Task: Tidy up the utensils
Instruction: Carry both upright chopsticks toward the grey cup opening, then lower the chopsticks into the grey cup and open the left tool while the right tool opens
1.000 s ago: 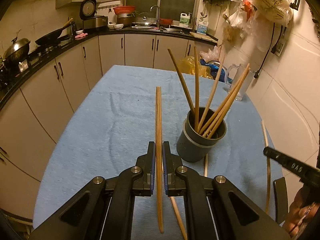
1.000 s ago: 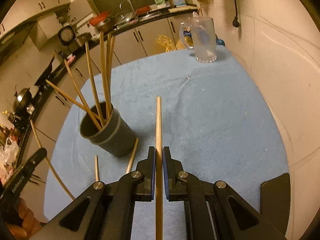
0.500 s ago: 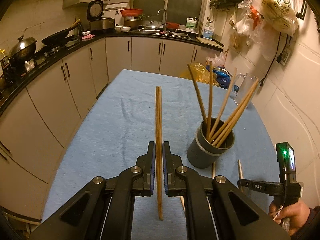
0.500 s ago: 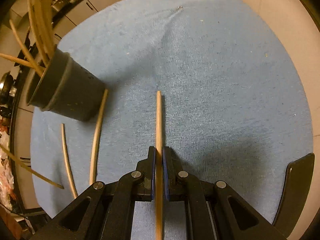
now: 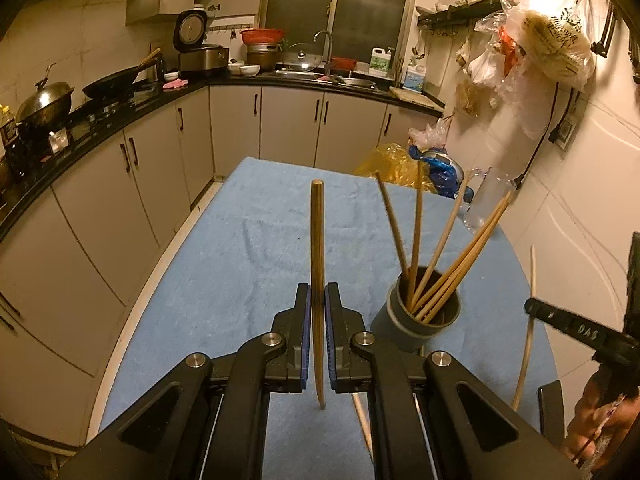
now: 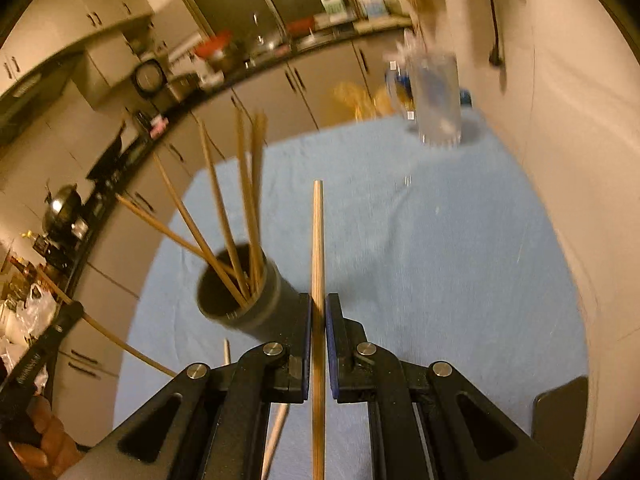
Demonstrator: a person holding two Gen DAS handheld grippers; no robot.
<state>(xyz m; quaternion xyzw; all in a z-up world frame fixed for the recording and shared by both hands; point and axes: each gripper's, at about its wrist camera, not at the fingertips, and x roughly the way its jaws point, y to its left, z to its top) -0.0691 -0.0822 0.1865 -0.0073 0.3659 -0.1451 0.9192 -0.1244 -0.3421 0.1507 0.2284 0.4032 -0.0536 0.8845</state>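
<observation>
In the left wrist view our left hand-held gripper sits at bottom centre, clenched on a dark chopstick that runs straight up the middle of the frame, its lower end poking out below the pads. To its right, in the lower right quarter, stands the grey cup on the blue cloth of the counter, holding a fan of pale chopsticks. At the right edge we see the right gripper's black body with a thin stick running past it, and a hand in the bottom right corner.

In the right wrist view, which is blurred, our right hand-held gripper at bottom centre is clenched on a lighter chopstick pointing up the frame. The cup lies just left of the jaws. A loose stick lies on the cloth at bottom centre, left of the held one. A glass mug stands at the upper right.
</observation>
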